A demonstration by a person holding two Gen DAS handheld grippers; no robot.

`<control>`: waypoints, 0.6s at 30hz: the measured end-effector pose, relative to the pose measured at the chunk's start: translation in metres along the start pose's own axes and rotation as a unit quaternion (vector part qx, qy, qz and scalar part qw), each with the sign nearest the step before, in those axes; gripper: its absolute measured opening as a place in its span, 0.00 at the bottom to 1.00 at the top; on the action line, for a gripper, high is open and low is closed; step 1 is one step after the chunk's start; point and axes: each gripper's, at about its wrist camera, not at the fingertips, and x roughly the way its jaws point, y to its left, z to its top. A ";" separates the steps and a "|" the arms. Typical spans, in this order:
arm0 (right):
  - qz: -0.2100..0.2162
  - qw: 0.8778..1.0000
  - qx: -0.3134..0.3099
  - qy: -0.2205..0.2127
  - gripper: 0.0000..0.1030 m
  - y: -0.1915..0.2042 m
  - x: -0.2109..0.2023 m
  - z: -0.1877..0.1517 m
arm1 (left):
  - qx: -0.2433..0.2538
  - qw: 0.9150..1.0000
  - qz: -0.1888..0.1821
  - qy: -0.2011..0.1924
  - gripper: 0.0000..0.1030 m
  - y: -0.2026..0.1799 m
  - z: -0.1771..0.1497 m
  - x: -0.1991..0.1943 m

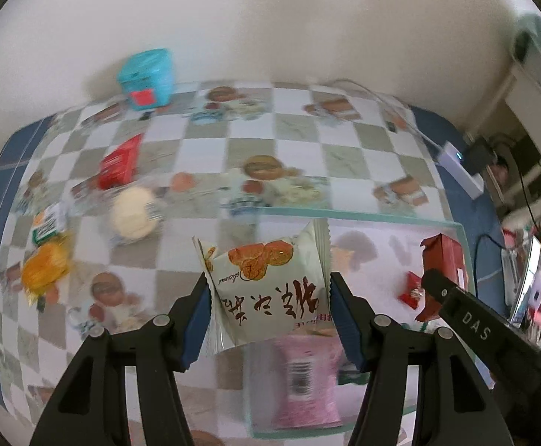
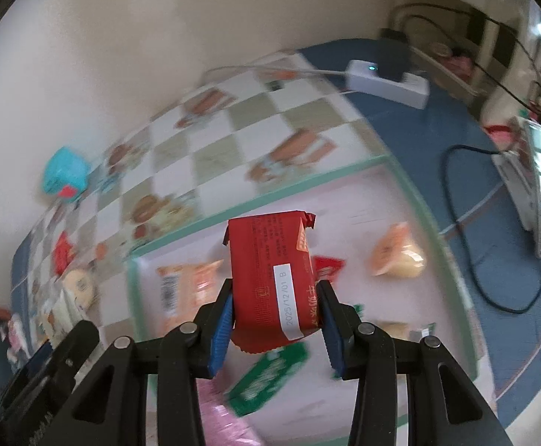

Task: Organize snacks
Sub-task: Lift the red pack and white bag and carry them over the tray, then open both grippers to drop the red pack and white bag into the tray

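Observation:
My left gripper (image 1: 270,293) is shut on a white snack packet (image 1: 270,286) printed with orange cookies, held above a clear tray with a green rim (image 1: 363,217). My right gripper (image 2: 276,297) is shut on a red snack packet (image 2: 272,278) with a white date label, held above the same tray (image 2: 270,195). The red packet also shows at the right of the left wrist view (image 1: 443,260). Inside the tray lie a pink packet (image 1: 303,379), a green packet (image 2: 266,375), a small red packet (image 2: 328,265) and pale orange packets (image 2: 396,256).
Loose snacks lie on the checked tablecloth at the left: a red packet (image 1: 119,163), a round pale cake (image 1: 132,215), a green-white packet (image 1: 47,226), an orange packet (image 1: 45,267). A teal box (image 1: 147,78) stands by the wall. A white power strip (image 2: 387,80) with cables lies at the right.

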 end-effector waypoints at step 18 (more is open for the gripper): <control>-0.044 0.997 0.068 0.005 0.44 -0.063 0.008 0.017 | 0.101 0.994 -0.008 0.030 0.61 -0.090 -0.004 0.047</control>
